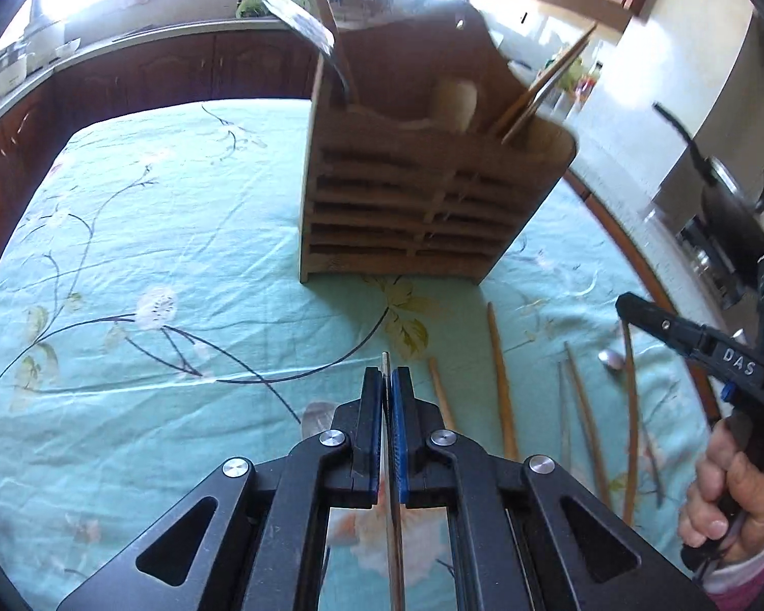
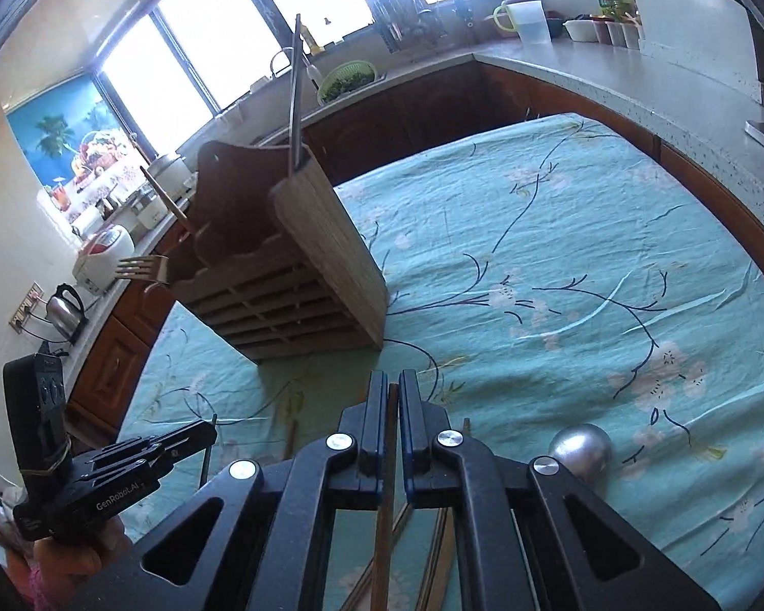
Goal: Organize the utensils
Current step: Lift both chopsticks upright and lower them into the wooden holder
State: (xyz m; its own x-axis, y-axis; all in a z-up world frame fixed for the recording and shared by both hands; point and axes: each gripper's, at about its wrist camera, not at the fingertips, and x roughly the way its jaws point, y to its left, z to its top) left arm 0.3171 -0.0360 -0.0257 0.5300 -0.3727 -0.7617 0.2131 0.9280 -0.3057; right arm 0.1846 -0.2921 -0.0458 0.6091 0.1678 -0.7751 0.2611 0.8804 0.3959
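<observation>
The round table under its mint-green cloth printed with dark branches and pale blossoms (image 1: 142, 234) fills the middle of both views, a soft bed that keeps loose cutlery from sliding. Upper centre in the left wrist view stands the slatted brown wooden utensil caddy (image 1: 423, 203), upright near the far side of the cloth so its open top faces whoever feeds it; a metal fork (image 1: 300, 25) leans out of its left compartment and a pair of pale wooden chopsticks (image 1: 545, 86) out of its right, handles down, presumably so they are sorted by kind.

Lower right of that view, the utensils not yet sorted lie loose on the cloth: a long wooden stick-like handle (image 1: 499, 377) and, further right, thin chopsticks and a small metal spoon (image 1: 611, 359), all well apart from the caddy.

The left gripper (image 1: 387, 382), bottom centre, has its jaws pressed together on a thin grey metal utensil handle (image 1: 385, 362) whose tip pokes out just past the pads; which utensil it is I cannot tell. The right gripper (image 2: 392, 397), bottom centre of its own view, is likewise clamped on a slender brown wooden stick (image 2: 389, 483), probably a chopstick, with a round steel ladle bowl (image 2: 580, 450) resting just beside it at lower right
</observation>
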